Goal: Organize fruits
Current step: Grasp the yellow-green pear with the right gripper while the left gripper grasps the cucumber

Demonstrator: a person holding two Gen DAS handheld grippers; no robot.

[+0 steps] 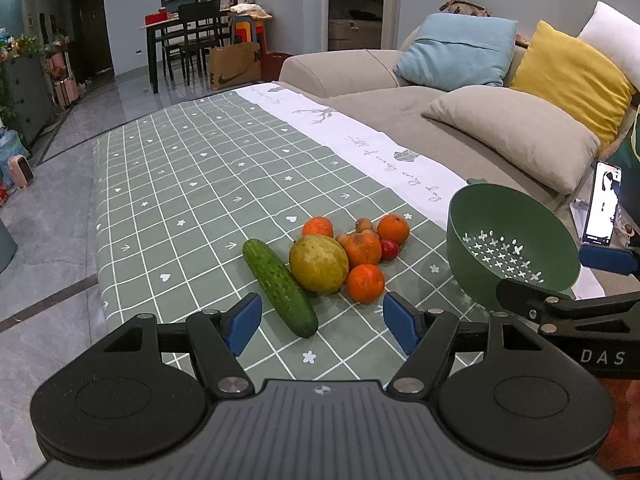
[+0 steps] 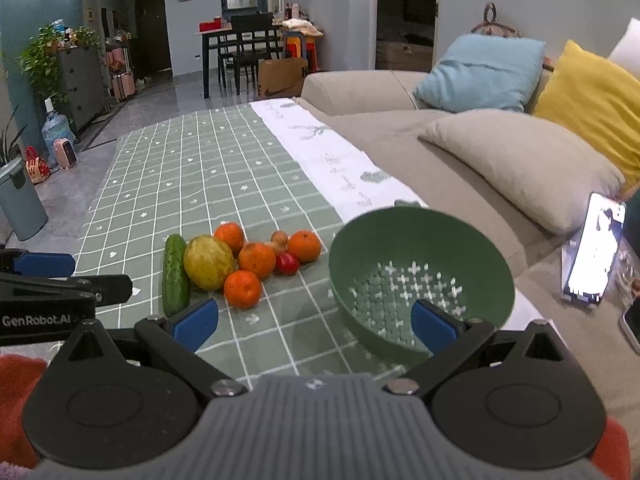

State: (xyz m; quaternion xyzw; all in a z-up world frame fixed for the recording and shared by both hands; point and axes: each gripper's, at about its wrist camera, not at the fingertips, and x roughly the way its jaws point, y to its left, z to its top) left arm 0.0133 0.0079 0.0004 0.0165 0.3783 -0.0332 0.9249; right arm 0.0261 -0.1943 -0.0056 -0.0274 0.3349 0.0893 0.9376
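Hovering low over the checked tablecloth, the left gripper has its blue pads spread wide with nothing between them. Just ahead of its left pad lies the cucumber, touching the big yellow-green fruit; ahead and slightly right sit the oranges, the nearest orange closest to its right pad, with a small red fruit and brownish ones tucked behind. Farther right, the green colander stands tipped toward the cameras, empty. The right gripper is also released, its right pad overlapping the colander's near rim in its own view; contact I cannot confirm. A good first pick is probably that nearest orange: approach squarely, close across its widest part, lift clear of its neighbours, then drop it into the colander.
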